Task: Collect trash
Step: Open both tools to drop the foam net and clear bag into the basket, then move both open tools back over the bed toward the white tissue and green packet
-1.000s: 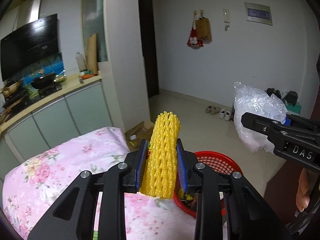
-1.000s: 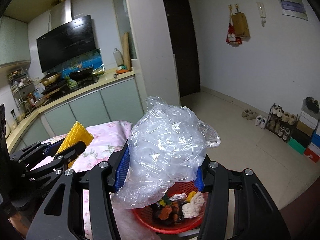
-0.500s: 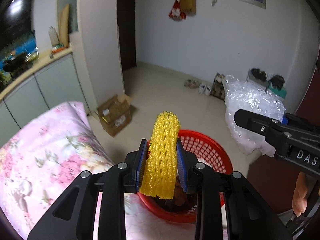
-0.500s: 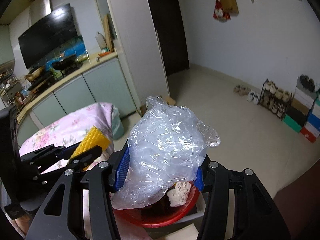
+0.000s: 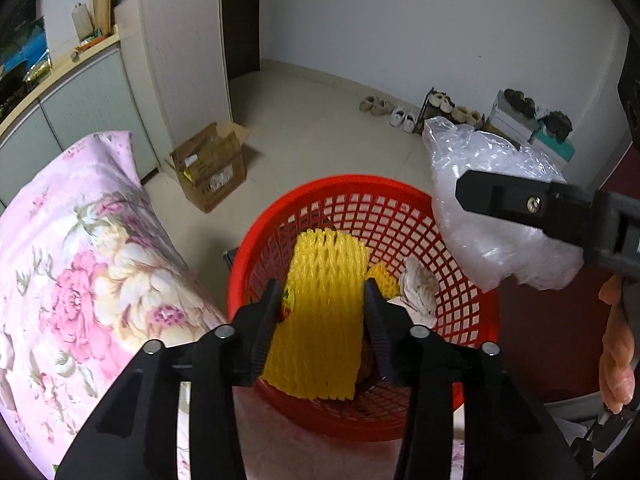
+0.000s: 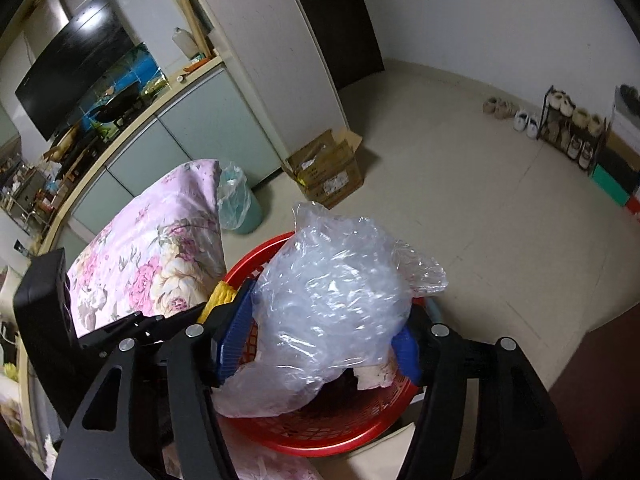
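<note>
Both grippers dropped over the red basket (image 5: pixel 416 220) – jaws just opened wider. Left gripper (image 5: pixel 320 304): yellow foam net (image 5: pixel 320 300) between parted jaws, expanded, inside the rim. Right gripper (image 6: pixel 316 344): crumpled clear plastic bag (image 6: pixel 336 312) between spread pads, over the basket's right edge

Both tongs tilt steeply downward, side by side. The left tongs (image 5: pixel 320 300) have just been opening, their jaws parted with yellow foam netting (image 5: pixel 320 312) between them. The right tongs (image 6: pixel 320 344) have likewise just been opening around a crumpled clear plastic bag (image 6: pixel 332 312). A hand (image 5: pixel 618 344) grips the right handle.
</note>
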`<state>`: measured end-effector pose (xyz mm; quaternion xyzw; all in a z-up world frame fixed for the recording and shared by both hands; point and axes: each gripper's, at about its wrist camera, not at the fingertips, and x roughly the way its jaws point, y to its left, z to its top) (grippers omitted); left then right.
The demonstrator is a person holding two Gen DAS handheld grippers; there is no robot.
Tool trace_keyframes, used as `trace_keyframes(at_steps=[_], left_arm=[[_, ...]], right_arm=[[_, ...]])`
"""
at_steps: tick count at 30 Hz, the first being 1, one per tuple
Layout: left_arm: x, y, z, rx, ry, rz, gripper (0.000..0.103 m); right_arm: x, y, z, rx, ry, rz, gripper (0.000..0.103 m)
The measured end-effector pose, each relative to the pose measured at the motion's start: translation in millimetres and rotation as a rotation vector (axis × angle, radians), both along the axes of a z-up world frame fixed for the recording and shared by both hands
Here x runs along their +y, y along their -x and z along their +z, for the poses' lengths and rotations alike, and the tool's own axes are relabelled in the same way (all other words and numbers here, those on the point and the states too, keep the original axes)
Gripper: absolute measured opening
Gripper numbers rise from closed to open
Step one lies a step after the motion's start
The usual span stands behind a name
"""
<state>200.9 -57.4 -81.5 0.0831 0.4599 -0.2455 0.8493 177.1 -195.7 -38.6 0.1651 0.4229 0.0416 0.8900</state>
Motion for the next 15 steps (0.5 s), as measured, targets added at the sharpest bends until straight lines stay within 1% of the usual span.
trace_keyframes(at_steps=[1, 3, 6, 10, 15], left_arm=[[0, 0, -2, 0.006, -0.002, 0.000, 0.055], [-2, 2, -1, 0.009, 0.005, 0.003, 0.064], [2, 3, 1, 0.004, 0.015, 0.012, 0.072], [9, 4, 9, -0.009, 0.032, 0.037, 0.076], [20, 10, 22, -0.042, 0.036, 0.074, 0.077]], right_arm=[[-2, 0, -1, 0.004, -0.009, -0.002, 0.065], [-4, 0, -1, 0.006, -0.026, -0.009, 0.066], [-8, 2, 1, 0.000, -0.033, -0.014, 0.069], [-11, 7, 6, -0.017, -0.033, -0.025, 0.069], [-12, 19, 15, -0.053, -0.014, -0.037, 0.069]])
